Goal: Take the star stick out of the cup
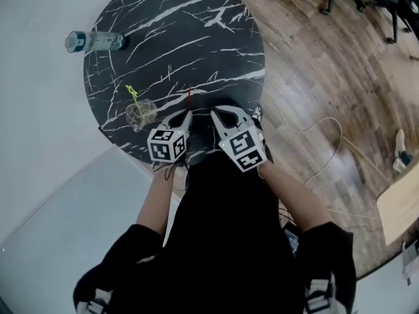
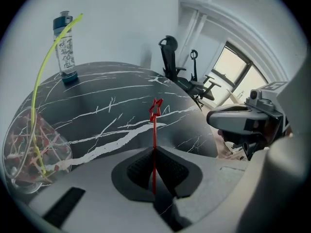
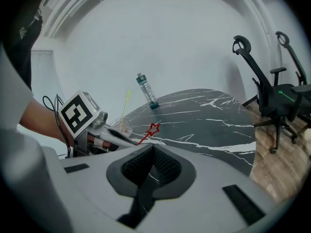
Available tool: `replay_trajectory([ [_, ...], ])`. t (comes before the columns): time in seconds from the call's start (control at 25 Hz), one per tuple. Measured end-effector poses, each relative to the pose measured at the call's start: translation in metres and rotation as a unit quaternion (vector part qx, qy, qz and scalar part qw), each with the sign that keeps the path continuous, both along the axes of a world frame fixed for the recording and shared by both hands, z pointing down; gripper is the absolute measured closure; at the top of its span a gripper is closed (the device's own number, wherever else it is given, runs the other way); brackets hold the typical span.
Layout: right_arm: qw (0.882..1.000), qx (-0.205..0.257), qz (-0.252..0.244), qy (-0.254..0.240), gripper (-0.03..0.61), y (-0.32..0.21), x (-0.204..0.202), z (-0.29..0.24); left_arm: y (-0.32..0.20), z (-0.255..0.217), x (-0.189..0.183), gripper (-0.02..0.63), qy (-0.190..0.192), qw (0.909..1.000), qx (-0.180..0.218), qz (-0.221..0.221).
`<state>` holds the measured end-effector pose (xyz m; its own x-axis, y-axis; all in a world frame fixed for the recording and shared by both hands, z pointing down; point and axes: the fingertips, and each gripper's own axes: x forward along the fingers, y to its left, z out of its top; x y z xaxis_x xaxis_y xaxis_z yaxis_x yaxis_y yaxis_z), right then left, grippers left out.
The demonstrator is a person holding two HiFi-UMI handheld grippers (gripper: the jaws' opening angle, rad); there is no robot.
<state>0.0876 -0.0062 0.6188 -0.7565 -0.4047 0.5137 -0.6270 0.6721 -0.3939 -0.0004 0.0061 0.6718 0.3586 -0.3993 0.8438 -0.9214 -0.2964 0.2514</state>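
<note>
We are working at the near edge of the round black surface (image 1: 196, 38), its middle lying bare. One bottle (image 1: 95, 42) is standing by the far left rim. One cup (image 1: 141, 114), near the left edge, is holding a yellow stick (image 1: 133, 97) and reddish ones. Our left hand-held gripper (image 1: 184, 116) is pinching the single red star stick (image 2: 155, 125) upright, outside the cup. The right hand-held gripper (image 1: 220, 116) is closed, empty.

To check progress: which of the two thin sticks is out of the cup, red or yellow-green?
The red star stick, pinched upright in the left hand-held gripper; the yellow-green stick stands in the cup.
</note>
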Motion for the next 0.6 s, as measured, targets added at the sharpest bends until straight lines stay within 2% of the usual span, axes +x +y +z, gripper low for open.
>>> replay_trajectory([
  [0.6,1.000,0.001,0.009,0.020,0.581,0.0072,-0.0030,-0.0036,0.0037,0.0053,-0.0025,0.604,-0.001,0.9997,0.000,0.022],
])
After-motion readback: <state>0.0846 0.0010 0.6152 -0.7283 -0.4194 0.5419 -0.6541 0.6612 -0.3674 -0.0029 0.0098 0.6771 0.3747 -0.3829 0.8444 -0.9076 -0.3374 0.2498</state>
